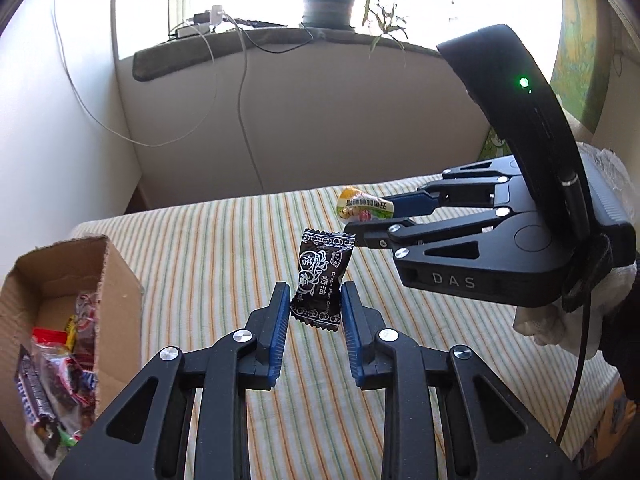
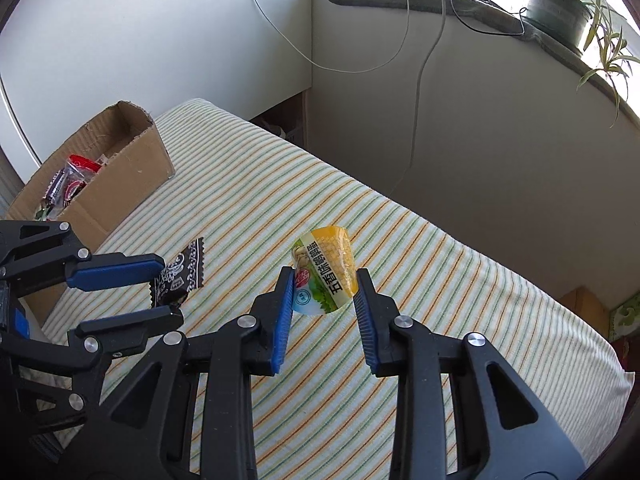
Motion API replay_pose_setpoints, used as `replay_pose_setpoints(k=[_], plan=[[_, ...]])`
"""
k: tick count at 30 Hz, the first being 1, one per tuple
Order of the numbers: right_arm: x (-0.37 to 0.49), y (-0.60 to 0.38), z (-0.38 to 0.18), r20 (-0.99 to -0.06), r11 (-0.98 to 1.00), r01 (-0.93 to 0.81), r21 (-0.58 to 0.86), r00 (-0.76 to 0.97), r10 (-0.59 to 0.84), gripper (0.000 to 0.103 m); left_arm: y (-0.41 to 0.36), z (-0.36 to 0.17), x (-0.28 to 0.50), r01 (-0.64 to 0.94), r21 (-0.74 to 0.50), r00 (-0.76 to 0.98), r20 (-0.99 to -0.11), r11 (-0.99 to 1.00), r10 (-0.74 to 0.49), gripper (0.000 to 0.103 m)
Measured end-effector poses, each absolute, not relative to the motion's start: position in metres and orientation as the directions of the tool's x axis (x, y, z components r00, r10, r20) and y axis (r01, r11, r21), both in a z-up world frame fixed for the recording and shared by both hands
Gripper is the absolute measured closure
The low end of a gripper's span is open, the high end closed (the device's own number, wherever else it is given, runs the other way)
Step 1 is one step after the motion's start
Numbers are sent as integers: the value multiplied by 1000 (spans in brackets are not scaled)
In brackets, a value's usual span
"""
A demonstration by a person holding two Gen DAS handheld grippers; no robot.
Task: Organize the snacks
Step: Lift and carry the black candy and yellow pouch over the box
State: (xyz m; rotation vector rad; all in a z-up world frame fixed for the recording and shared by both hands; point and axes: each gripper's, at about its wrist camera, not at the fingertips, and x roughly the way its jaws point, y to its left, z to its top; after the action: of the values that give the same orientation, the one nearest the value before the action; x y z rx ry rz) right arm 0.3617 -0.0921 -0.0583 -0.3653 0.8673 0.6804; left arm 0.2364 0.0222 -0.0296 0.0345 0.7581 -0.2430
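Presently, from my remote station, I record the following, largest item first. The striped cloth (image 1: 224, 240) covers the work surface across both views, in green, orange and cream lines. At its far left stands the cardboard box (image 2: 132, 168), open at the top, with a pile of wrapped snacks (image 1: 60, 364) inside it; I can make out red, dark and clear wrappers but cannot read them. On the sill at the far side sits a potted plant (image 1: 329, 2), with cables (image 1: 240, 92) hanging down the wall beneath it.

My left gripper (image 1: 314, 304) is lifted above the cloth, its blue-padded jaws drawn in on the lower part of a dark candy packet (image 1: 320, 280) printed in white; the packet stands upright between the pads, and its upper end rises clear above the fingertips.

My right gripper (image 2: 324, 284) is likewise raised, to the right of the left one, jaws narrowed onto a small yellow and green snack packet (image 2: 326, 274) that projects beyond the tips. In the left wrist view the two held packets are near each other but apart. Both are well to the right of the box and off the cloth.
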Motion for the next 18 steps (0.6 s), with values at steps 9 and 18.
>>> replay_pose_setpoints(k=[9, 18], plan=[[347, -64, -33, -769, 719, -693, -50, 486, 415, 72, 50, 3, 218, 186, -57, 778, -601, 981, -183, 79], [329, -27, -16, -752, 684, -726, -69, 489, 443, 72, 84, 18, 203, 123, -87, 820, -552, 989, -150, 79]])
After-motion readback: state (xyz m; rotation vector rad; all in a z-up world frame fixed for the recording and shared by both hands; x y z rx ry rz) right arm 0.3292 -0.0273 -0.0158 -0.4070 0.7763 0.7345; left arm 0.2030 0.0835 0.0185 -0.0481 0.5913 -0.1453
